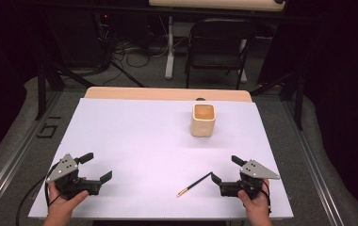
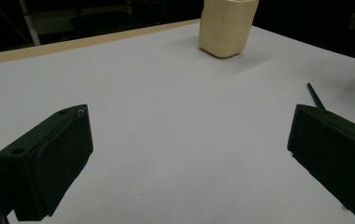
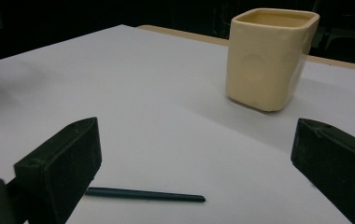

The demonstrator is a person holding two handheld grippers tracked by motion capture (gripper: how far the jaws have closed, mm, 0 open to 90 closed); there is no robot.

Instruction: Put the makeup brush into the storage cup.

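From the high view: pencil (image 1: 194,184) flat on the white table (image 1: 139,136), long axis slanting from its tan tip near the front edge up toward the right gripper (image 1: 224,170), dark end just beside that gripper's nearer jaw; left gripper (image 1: 96,166) well apart, both sets of jaws wide open and holding nothing; cup (image 1: 203,119) further back. From the left gripper view: pencil end (image 2: 315,96) barely peeking past the right-hand jaw, cup (image 2: 226,25) ahead. From the right gripper view: pencil (image 3: 145,194) lying crosswise low between the open jaws, nearer the left-hand one, cup (image 3: 268,58) beyond; looks like the right hand's grab.

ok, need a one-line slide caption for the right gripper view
Open right gripper low over the white table, a dark pencil lying between its jaws and an upright cream cup beyond.
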